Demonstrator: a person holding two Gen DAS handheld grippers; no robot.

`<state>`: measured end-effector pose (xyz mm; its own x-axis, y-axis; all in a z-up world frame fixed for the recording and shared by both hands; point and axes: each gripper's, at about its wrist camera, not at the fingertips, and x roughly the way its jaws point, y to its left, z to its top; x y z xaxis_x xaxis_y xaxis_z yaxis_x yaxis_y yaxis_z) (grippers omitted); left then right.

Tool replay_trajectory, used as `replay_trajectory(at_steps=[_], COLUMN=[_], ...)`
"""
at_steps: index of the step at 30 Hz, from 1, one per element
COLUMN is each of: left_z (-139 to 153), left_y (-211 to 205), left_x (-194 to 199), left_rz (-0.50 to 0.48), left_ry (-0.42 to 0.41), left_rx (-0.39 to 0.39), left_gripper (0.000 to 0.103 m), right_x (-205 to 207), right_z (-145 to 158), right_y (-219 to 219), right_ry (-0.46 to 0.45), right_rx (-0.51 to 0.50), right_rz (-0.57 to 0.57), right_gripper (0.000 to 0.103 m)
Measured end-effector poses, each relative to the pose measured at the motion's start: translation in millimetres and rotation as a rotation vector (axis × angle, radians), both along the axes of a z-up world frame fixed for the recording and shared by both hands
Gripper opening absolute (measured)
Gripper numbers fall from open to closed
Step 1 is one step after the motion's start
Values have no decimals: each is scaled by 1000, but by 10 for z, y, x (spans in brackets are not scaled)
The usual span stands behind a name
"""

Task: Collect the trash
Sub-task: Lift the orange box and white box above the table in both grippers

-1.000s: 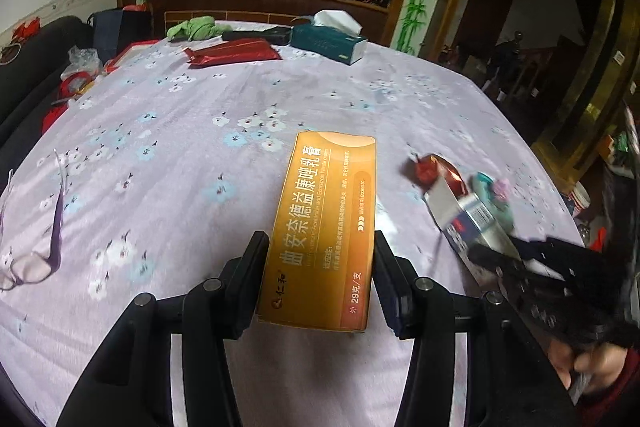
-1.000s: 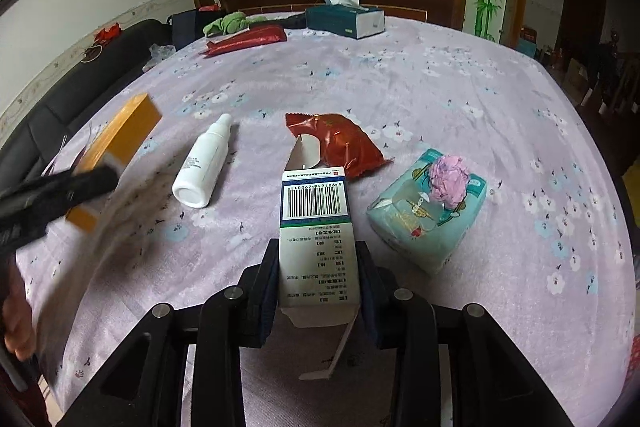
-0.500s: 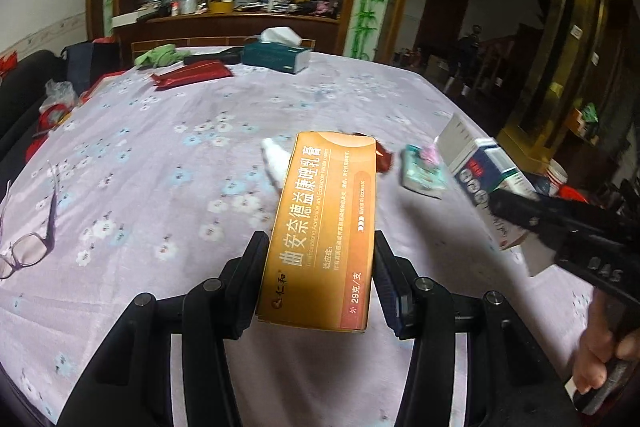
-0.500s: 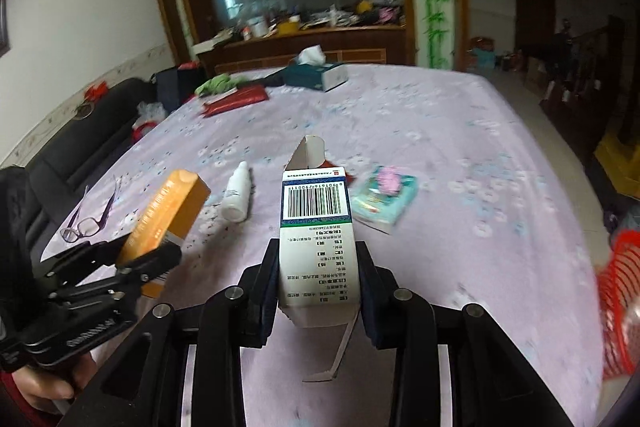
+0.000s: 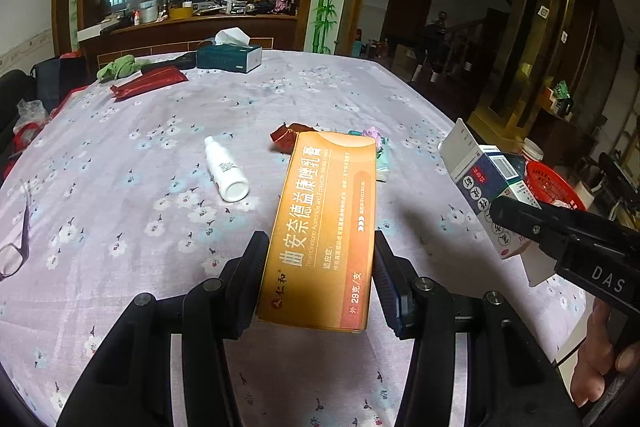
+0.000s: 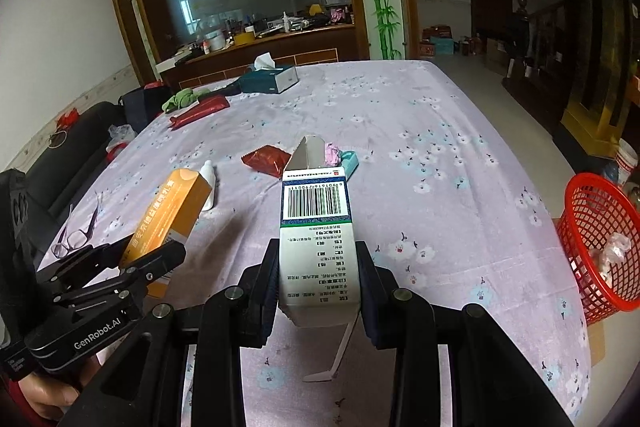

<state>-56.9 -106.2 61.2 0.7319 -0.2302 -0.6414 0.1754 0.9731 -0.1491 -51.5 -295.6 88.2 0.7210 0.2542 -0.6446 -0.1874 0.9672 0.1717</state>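
Note:
My left gripper [image 5: 318, 279] is shut on an orange medicine box [image 5: 324, 227], held above the near part of the table; the same orange box [image 6: 168, 215] shows at the left of the right wrist view. My right gripper [image 6: 318, 275] is shut on a white and blue carton [image 6: 318, 239] with a barcode and open flaps, and that carton [image 5: 486, 187] appears at the right of the left wrist view. On the cloth lie a white bottle [image 5: 226, 169], a red wrapper [image 6: 266, 159] and a teal tissue pack [image 6: 348, 163] with a pink wad on it.
A red mesh basket [image 6: 596, 239] with crumpled paper stands on the floor off the table's right edge. Glasses [image 6: 76, 231] lie near the left edge. A tissue box [image 6: 272, 79], a red pouch [image 6: 200, 111] and a green cloth [image 6: 182, 98] sit at the far end.
Both grippers have risen and drawn back from the table with their boxes still held. The view has widened, and the red basket has come into sight at the right.

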Motion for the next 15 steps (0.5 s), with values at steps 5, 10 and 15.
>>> replay_trajectory(at_steps=[5, 10, 15], left_z=[13, 12, 11], left_y=[25, 29, 30], left_x=[10, 18, 25], left_rz=[10, 7, 7], left_ry=[3, 5, 7], left_rx=[-3, -1, 0], left_gripper=[49, 49, 49], right_x=[-50, -47, -51], right_z=[23, 19, -3], right_y=[25, 30, 22], right_ry=[-14, -13, -9], right_rx=[-9, -8, -3], right_rz=[8, 9, 6], right_gripper=[37, 37, 37])
